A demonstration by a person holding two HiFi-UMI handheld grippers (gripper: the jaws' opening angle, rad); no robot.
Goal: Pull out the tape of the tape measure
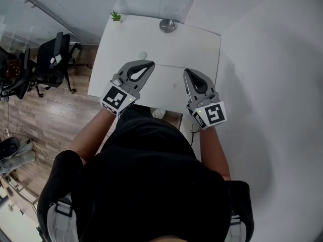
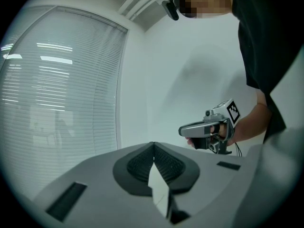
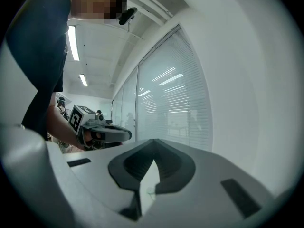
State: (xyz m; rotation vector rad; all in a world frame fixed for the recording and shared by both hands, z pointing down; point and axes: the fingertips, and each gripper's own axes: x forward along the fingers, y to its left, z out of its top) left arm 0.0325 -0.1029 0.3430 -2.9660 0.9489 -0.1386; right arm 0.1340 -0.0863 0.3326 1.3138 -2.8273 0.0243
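A round grey object [image 1: 167, 25], taken for the tape measure, was seen at the white table's [image 1: 202, 49] far edge. A hard case and springy tape were expected, so the case should be clamped and the end tab pinched. The left gripper [image 1: 150, 64] and right gripper [image 1: 187, 72] were held closed, empty and well short of it.

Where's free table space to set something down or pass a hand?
Widest bare patch: middle of the table, between the round grey object at the far edge and the left gripper and right gripper at the near edge. The far right corner is bare too. Left side is tighter: plant at the far corner, small pale object just ahead of the left gripper.
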